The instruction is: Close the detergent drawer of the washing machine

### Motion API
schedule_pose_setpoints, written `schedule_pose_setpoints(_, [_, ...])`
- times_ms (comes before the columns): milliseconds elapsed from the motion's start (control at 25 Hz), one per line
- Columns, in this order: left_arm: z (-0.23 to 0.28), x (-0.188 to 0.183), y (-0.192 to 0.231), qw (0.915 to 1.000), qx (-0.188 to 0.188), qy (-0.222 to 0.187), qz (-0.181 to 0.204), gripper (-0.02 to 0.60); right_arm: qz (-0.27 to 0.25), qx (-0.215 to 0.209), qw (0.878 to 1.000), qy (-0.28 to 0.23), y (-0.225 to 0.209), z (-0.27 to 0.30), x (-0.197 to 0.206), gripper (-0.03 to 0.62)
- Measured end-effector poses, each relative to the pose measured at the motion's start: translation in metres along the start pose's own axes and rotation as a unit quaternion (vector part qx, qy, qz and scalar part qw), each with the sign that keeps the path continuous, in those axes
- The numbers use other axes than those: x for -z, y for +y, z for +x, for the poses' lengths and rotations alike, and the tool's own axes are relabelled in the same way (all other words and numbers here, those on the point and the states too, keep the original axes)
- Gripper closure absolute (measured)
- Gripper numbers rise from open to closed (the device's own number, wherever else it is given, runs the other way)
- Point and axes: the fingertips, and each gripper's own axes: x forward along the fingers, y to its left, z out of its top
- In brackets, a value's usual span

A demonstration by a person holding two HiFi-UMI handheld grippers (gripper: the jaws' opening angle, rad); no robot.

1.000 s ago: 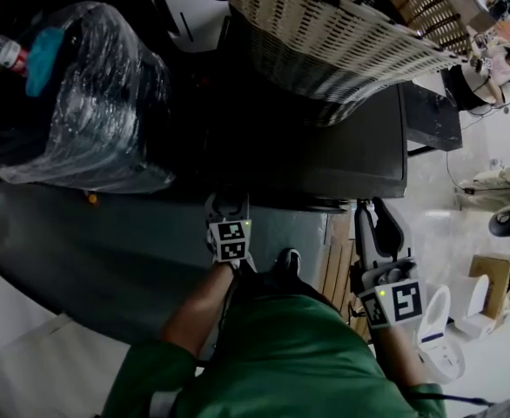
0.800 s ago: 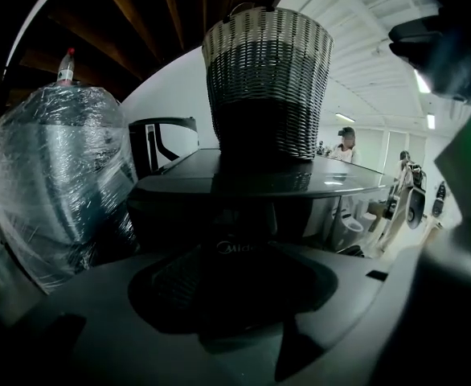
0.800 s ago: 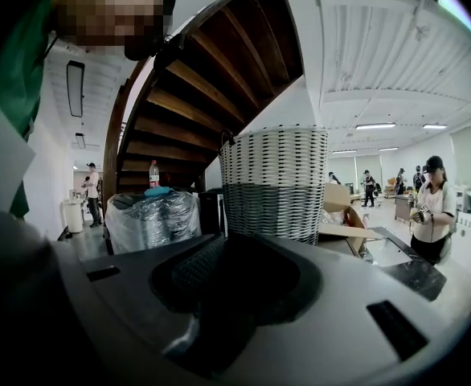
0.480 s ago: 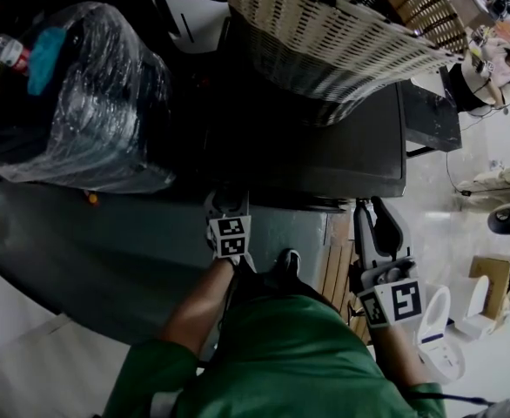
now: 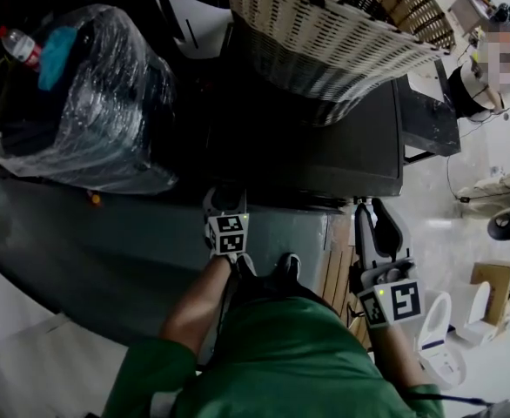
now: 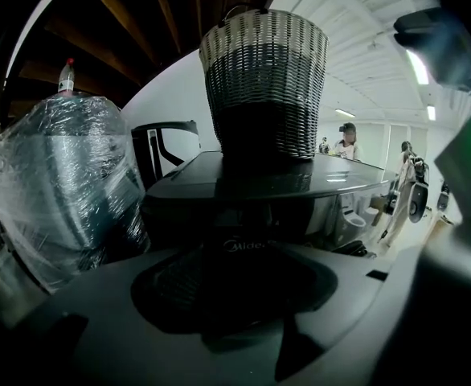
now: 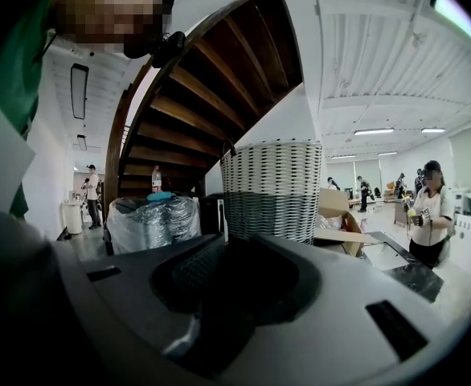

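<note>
The dark washing machine stands ahead of me, its top under a wicker basket. In the left gripper view its dark front panel with a logo is just beyond the jaws; I cannot pick out the detergent drawer. My left gripper sits at the machine's front edge towards its left side, jaws apart, with nothing visibly between them. My right gripper hangs off the machine's front right corner, held nearly level. Its jaws are closing a little with nothing between them.
A large plastic-wrapped bundle with a bottle on top stands left of the machine. A wooden pallet lies under my feet. White fixtures and a cardboard box are at the right. People stand far off.
</note>
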Motion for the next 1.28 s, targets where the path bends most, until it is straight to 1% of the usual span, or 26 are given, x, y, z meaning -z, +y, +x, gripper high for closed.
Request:
schedule_pose_setpoints(160, [-0.023,-0.003,0.003,0.9999,-0.006,-0.008,-0.009,0.33,0.001,-0.002,1.0,-0.004,0.002,-0.01,0.0,0.484])
schedule_pose_setpoints(320, [-0.05,-0.009,0.004,0.9997,-0.008,-0.021,-0.01,0.33,0.003,-0.004,1.0,-0.001,0.004,-0.017,0.002,0.503])
schedule_pose_setpoints(440, [-0.072,-0.018,0.001,0.9994,-0.008,-0.033,-0.007,0.33,0.01,-0.016,1.0,-0.015,0.007,-0.022,-0.001,0.507])
schedule_pose_setpoints(560, [-0.097,-0.031,-0.005,0.9987,-0.001,-0.049,-0.013,0.33,0.012,-0.026,0.999,-0.025,0.011,-0.03,-0.003,0.507])
schedule_pose_setpoints(640, [-0.117,-0.044,-0.01,0.9976,0.006,-0.066,-0.017,0.33,0.013,-0.034,0.999,-0.031,0.014,-0.034,-0.004,0.507])
schedule_pose_setpoints(760, [-0.149,-0.072,-0.018,0.9946,0.009,-0.103,-0.01,0.331,0.018,-0.048,0.998,-0.042,0.018,-0.04,-0.007,0.507])
schedule_pose_setpoints(960, [-0.2,-0.123,-0.034,0.9863,0.014,-0.164,-0.007,0.334,0.018,-0.063,0.997,-0.05,0.022,-0.048,-0.014,0.507])
schedule_pose_setpoints(1080, [-0.222,-0.147,-0.043,0.9828,0.015,-0.184,-0.002,0.353,0.011,-0.068,0.996,-0.053,0.023,-0.051,-0.018,0.516])
schedule_pose_setpoints(1280, [-0.252,-0.172,-0.052,0.9764,0.019,-0.215,-0.013,0.353,0.006,-0.083,0.994,-0.065,0.023,-0.06,-0.027,0.535])
